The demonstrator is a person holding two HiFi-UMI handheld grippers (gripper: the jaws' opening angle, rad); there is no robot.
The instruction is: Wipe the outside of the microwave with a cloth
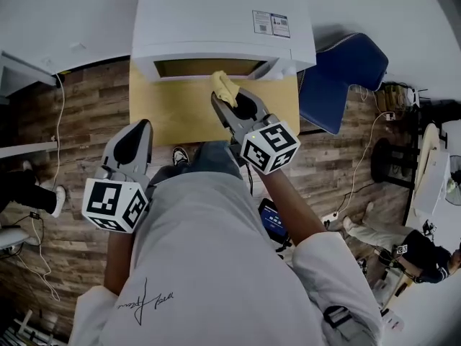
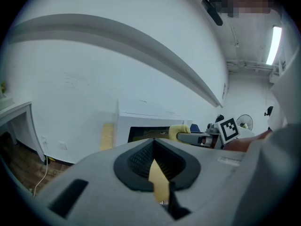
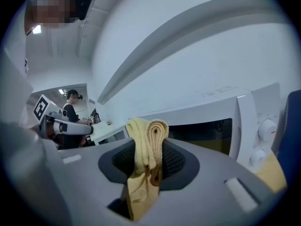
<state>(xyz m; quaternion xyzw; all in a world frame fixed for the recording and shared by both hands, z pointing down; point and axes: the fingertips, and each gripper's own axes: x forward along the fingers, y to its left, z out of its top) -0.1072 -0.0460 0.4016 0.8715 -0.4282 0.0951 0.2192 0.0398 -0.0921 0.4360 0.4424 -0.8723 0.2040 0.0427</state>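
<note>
Close by microwave (image 1: 216, 20), right gripper (image 1: 227, 101) pinches cloth (image 1: 224, 86).

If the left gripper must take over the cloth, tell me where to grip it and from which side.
Take the cloth by its folded end, which pokes out past the tips of the right gripper toward the microwave. Probably bring the left gripper in from the left, across the fold; the rest is clamped between the jaws.

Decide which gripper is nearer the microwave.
Right. The right gripper, shut on the yellow cloth, is up at the front of the microwave. The left gripper hangs back beside the person's body, clearly farther off.
</note>
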